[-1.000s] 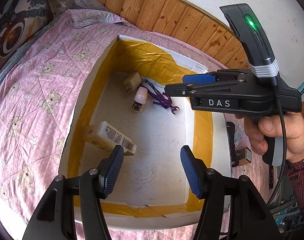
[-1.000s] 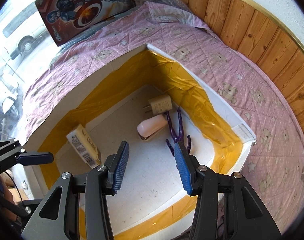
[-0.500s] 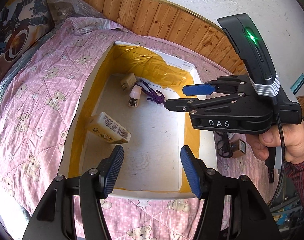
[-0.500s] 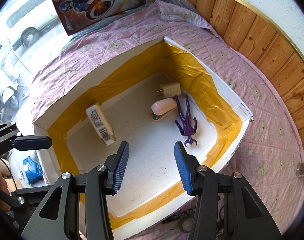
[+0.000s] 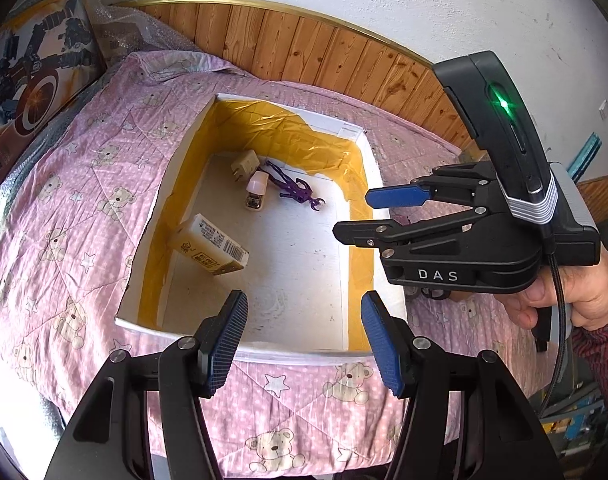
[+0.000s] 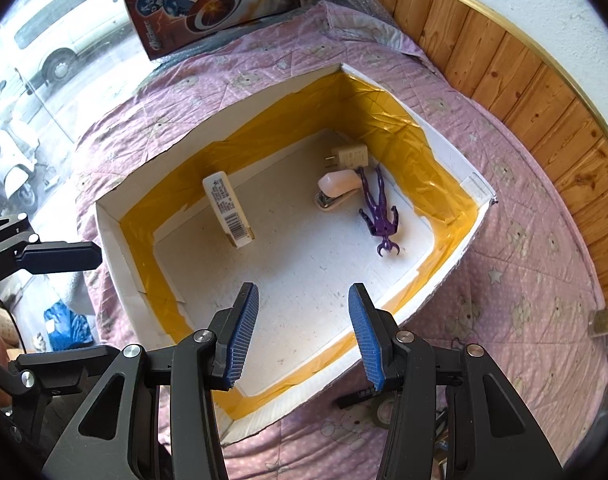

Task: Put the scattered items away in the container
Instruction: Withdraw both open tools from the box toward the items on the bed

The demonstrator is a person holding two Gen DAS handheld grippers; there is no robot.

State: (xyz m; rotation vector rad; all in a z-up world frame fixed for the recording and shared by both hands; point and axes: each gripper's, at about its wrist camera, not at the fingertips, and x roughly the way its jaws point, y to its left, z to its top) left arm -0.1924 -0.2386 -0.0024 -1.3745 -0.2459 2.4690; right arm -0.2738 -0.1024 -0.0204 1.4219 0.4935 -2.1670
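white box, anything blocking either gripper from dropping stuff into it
Nothing visible does. The white box is open-topped with no lid, and the left gripper and right gripper are both open and empty above its near rim. The purple figure lies inside near the far end.

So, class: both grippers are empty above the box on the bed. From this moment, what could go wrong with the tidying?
1. Dark items lie on the quilt beside the box, partly hidden under the right gripper; they could be missed.
2. The cream bottle rests tilted against the wall; a dropped item may topple it.
3. The left gripper and right gripper are close together and could collide.
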